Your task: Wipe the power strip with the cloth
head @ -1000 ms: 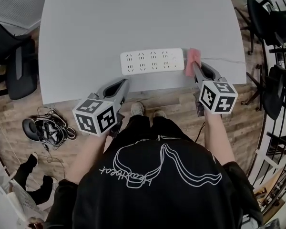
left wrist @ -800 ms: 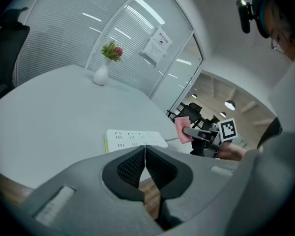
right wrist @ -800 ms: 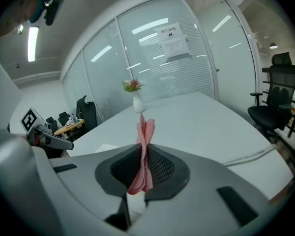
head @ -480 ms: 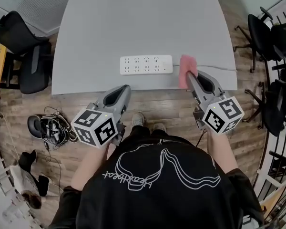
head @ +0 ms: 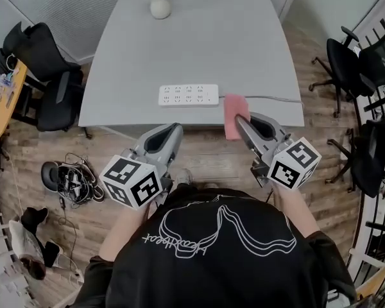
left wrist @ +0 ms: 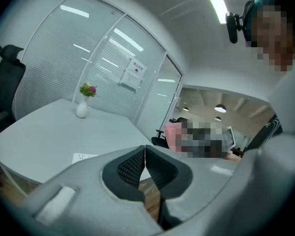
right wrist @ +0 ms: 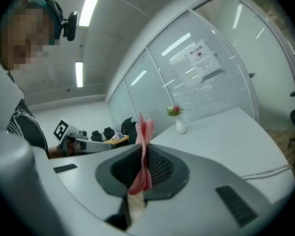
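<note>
Cloth is being gripped in right gripper fingers at the surface near edge, just right of power strip. Left gripper fingers closed, empty. Wiping seemingly not begun; cloth needs lowering leftward onto strip.

White power strip on grey table, pink cloth in right gripper nearby

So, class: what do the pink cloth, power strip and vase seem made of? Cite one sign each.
Pink cloth: soft woven fabric; it folds limply. Power strip: smooth white plastic, probably; moulded socket holes. Vase: likely glazed ceramic; smooth white, rounded.
</note>
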{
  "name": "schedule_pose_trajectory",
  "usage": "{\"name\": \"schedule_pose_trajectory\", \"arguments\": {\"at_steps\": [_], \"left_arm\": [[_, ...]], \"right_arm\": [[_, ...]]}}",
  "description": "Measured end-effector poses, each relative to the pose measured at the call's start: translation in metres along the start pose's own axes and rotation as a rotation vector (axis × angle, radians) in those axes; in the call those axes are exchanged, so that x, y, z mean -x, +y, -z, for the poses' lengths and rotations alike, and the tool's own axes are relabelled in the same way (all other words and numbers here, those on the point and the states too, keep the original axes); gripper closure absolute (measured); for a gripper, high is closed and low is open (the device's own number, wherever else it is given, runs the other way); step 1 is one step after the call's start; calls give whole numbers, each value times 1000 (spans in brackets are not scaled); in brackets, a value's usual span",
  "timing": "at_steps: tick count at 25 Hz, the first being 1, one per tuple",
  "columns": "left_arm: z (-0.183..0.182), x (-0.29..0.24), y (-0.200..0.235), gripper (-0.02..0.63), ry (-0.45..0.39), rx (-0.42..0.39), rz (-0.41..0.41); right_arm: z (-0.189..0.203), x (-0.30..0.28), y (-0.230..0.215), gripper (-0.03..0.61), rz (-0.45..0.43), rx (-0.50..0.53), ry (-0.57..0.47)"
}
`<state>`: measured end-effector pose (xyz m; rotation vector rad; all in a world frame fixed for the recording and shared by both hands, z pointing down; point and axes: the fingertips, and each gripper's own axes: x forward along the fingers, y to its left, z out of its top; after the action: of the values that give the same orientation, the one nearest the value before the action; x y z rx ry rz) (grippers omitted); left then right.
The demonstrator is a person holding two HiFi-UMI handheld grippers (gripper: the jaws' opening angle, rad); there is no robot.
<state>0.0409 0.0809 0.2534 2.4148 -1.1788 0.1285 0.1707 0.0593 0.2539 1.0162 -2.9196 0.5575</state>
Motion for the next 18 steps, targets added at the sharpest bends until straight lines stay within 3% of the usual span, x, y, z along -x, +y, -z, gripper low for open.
{"name": "schedule_pose_trajectory", "arguments": {"at_steps": [18], "left_arm": [[-47, 50, -66, 600, -127, -119, 11]], "right_arm": [[-43, 39, 53, 548, -49, 103, -42]]}}
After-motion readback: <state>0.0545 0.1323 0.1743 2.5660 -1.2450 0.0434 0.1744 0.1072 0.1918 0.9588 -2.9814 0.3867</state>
